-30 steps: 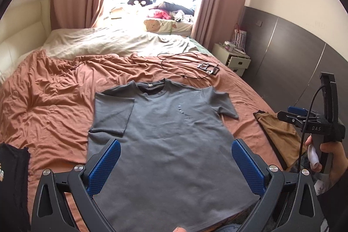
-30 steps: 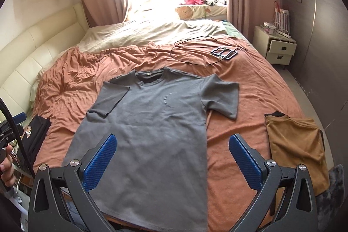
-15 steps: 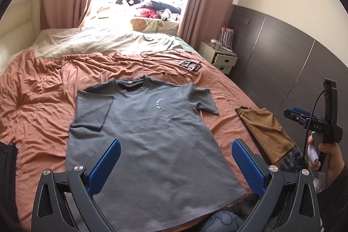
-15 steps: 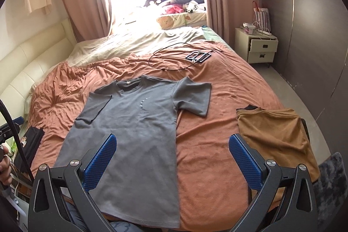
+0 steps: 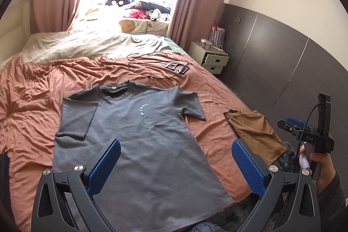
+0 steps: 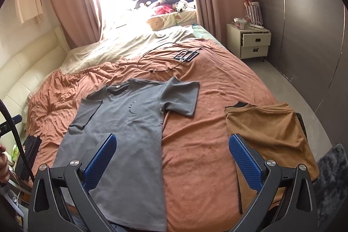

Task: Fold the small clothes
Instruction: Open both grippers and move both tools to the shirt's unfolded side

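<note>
Grey T-shirt [image 5: 139, 140] lies face up and spread flat on the rust-coloured bedspread [image 5: 32, 105], collar toward the window, hem at the near edge of the bed; seen from the left wrist, its left sleeve is turned in over the chest and the other splays outward. The left gripper [image 5: 174, 163] hangs above the lower half of the shirt with its blue pads spread wide and nothing between them. A folded brown garment [image 5: 254, 132] sits near the bed's right edge, and the person's right hand [image 5: 319, 169] holds the other tool beyond it. From the right wrist view, the right gripper [image 6: 171, 159] is likewise wide open and empty, poised over bare bedspread between the shirt's side seam and the brown garment. A black cable [image 6: 161, 58] loops well beyond the collar. The likely risk: a pinch at the hem could catch the soft bedspread with the shirt, or take only the top layer, dragging the fold crooked.
</note>
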